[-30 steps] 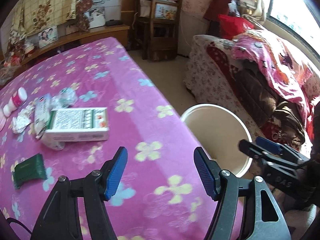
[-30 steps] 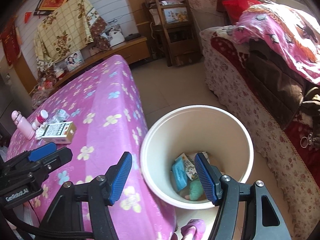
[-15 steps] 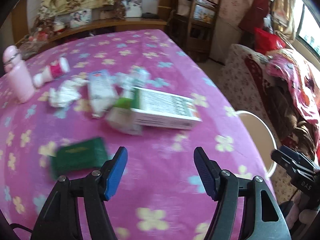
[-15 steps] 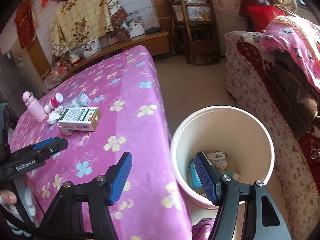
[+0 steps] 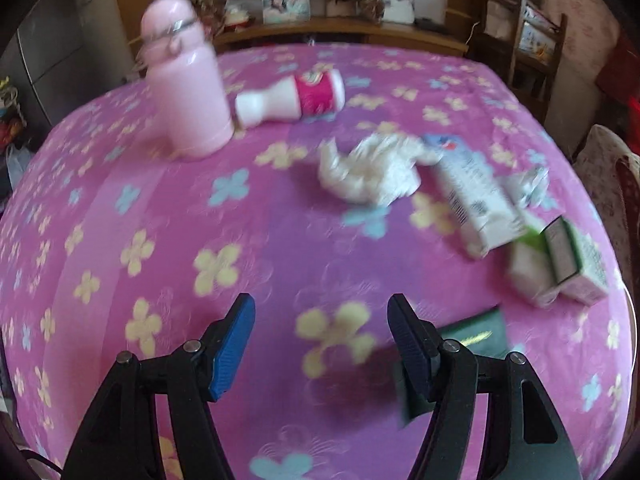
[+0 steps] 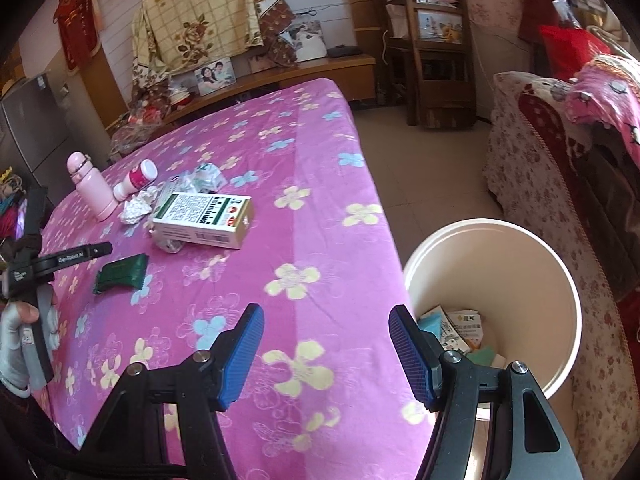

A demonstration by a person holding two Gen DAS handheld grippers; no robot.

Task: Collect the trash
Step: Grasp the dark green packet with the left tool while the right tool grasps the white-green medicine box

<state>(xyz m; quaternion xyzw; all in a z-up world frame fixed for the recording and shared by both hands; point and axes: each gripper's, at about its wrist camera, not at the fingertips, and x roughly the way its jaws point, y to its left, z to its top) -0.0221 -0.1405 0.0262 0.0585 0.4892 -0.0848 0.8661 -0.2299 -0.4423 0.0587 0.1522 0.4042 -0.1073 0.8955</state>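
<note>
Left claw (image 5: 320, 344), spread and empty, angled down over the flowered pink cloth of the bench (image 5: 132, 216), a posture that suits reaching for the litter rather than carrying any. Places below are given relative to the green-and-white carton (image 6: 204, 220). A dark green packet (image 6: 120, 273) lies nearer the camera than the carton and apart from it; in the left wrist view it shows just beyond the claw's right-hand finger, so it is judged the likeliest next pick. Touching the carton's far side is a cluster of wrappers, and just beyond these a crumpled white tissue (image 5: 372, 168). Farther still lie a tipped white-and-pink bottle (image 5: 292, 98) and an upright pink flask (image 5: 186, 80); the flask is probably not trash. Right claw (image 6: 326, 354), likewise spread and empty, hangs over the bench edge, well to the carton's right. Below that edge stands a cream bucket (image 6: 560, 280) on the floor, already holding several packets, placed so that items can be dropped straight off the bench.
</note>
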